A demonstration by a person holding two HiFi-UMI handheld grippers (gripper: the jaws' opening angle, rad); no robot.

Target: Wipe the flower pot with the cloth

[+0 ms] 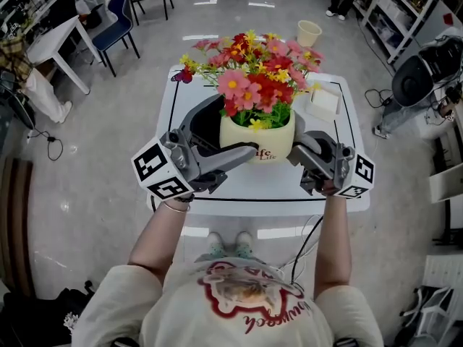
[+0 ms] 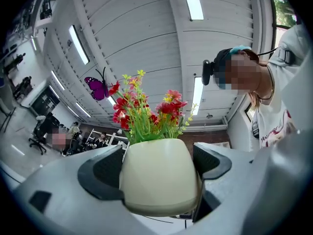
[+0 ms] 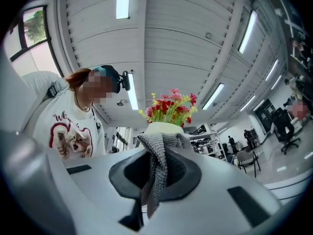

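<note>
A cream flower pot (image 1: 258,142) full of red, pink and yellow artificial flowers (image 1: 255,69) sits between the jaws of my left gripper (image 1: 235,130), which is shut on its sides. In the left gripper view the pot (image 2: 159,177) fills the gap between both pads (image 2: 100,173), with the flowers (image 2: 146,112) and a purple butterfly (image 2: 98,88) above it. My right gripper (image 1: 302,150) is close by the pot's right side. It (image 3: 155,176) is shut on a grey knitted cloth (image 3: 157,165), which hangs from the jaws, with the pot (image 3: 164,128) just beyond.
The white table (image 1: 217,194) has a black border line. A white box (image 1: 323,101) lies at its back right. A paper cup (image 1: 309,32) shows beyond the far edge. A chair (image 1: 118,16) and a white desk (image 1: 58,42) stand at the far left.
</note>
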